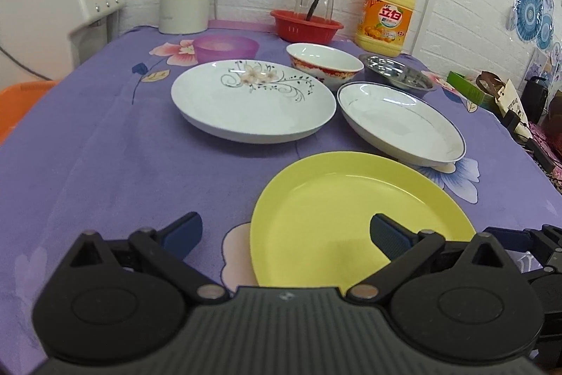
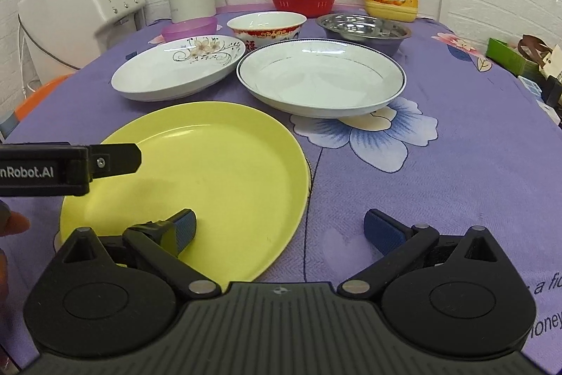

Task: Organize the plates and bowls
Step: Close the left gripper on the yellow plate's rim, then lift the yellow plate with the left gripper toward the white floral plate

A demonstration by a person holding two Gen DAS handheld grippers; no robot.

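Grippers both spread wide, holding nothing: left gripper (image 1: 286,236) straddles yellow plate (image 1: 337,202) near rim, right gripper (image 2: 279,229) straddles its right edge.

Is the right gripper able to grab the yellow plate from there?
Probably yes. The right gripper is open, its left finger above the yellow plate and its right finger beyond the rim, nothing between.

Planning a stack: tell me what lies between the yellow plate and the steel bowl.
The blue-rimmed white plate sits between the yellow plate and the steel bowl, clearest in the right wrist view.
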